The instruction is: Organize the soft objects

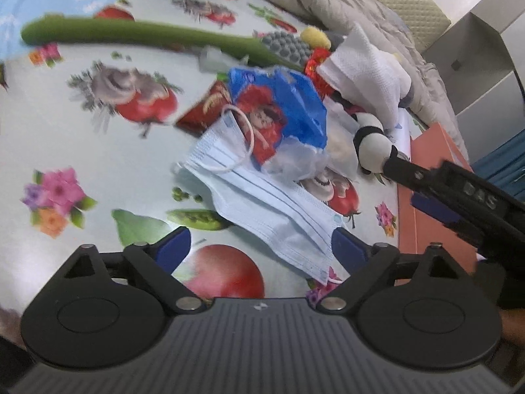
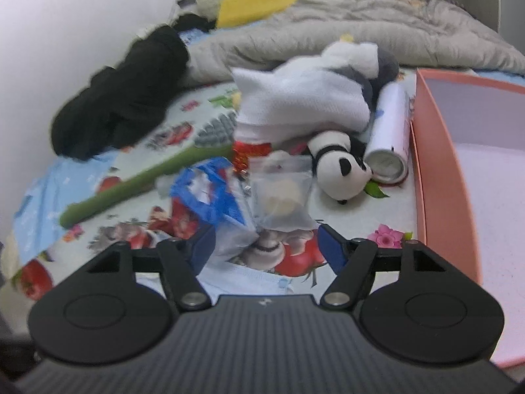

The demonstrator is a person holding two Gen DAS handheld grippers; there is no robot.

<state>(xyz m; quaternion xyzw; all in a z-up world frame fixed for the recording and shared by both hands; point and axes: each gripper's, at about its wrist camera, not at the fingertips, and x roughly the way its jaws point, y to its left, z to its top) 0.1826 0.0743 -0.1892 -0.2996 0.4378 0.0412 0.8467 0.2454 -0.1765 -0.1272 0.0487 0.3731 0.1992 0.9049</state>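
Note:
A light blue face mask (image 1: pixel 262 203) lies on the fruit-print cloth, its near end between the fingers of my left gripper (image 1: pixel 262 249), which is open; the pads do not press it. Past it lie a blue cartoon plastic bag (image 1: pixel 279 111), a panda plush (image 1: pixel 370 141) and a white cloth (image 1: pixel 364 65). My right gripper (image 1: pixel 410 187) reaches in from the right beside the panda. In the right wrist view my right gripper (image 2: pixel 267 246) is open above the blue bag (image 2: pixel 216 203) and a clear pouch (image 2: pixel 282 197), with the panda (image 2: pixel 341 164) beyond.
A pink box (image 2: pixel 459 164) stands open at the right, a white can (image 2: pixel 390 131) lying against its wall. A long green plush (image 1: pixel 131 32), black fabric (image 2: pixel 124 98) and a grey blanket (image 2: pixel 328 32) lie further back. A red packet (image 1: pixel 206 108) sits beside the bag.

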